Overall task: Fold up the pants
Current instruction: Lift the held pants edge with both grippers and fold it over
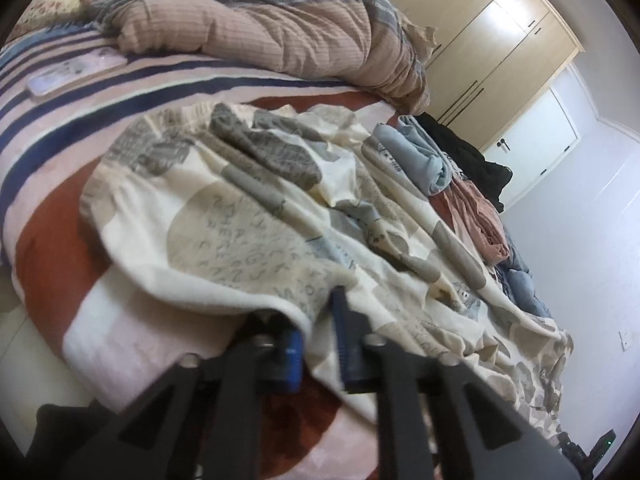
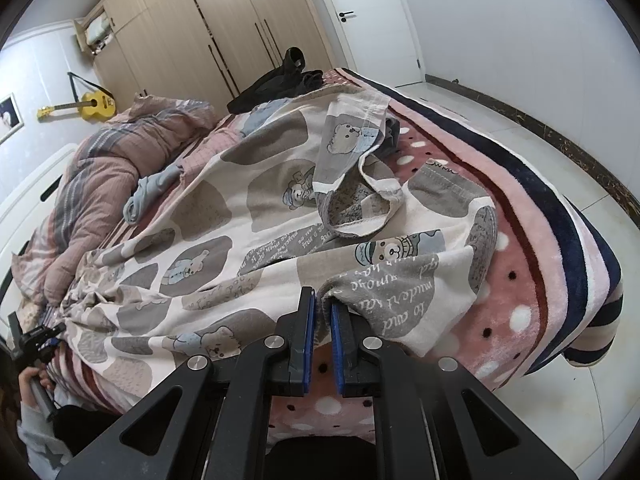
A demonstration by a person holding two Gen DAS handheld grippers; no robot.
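Observation:
Cream pants (image 1: pixel 256 216) with grey patches and bear prints lie spread across the bed, wrinkled. In the left wrist view my left gripper (image 1: pixel 318 320) is shut on the near edge of the pants at the waist end. In the right wrist view the pants (image 2: pixel 224 248) stretch away, with one leg end (image 2: pixel 356 184) folded back on top. My right gripper (image 2: pixel 323 300) is shut on the near hem of a leg.
A striped pink, navy and red blanket (image 2: pixel 532 216) covers the bed. A rumpled duvet (image 1: pixel 280 28) lies at the head. Other clothes (image 1: pixel 436 160) are piled beside the pants. A phone (image 1: pixel 76 74) lies on the blanket. Wardrobes (image 2: pixel 208 28), a guitar (image 2: pixel 90 106) and a door stand beyond.

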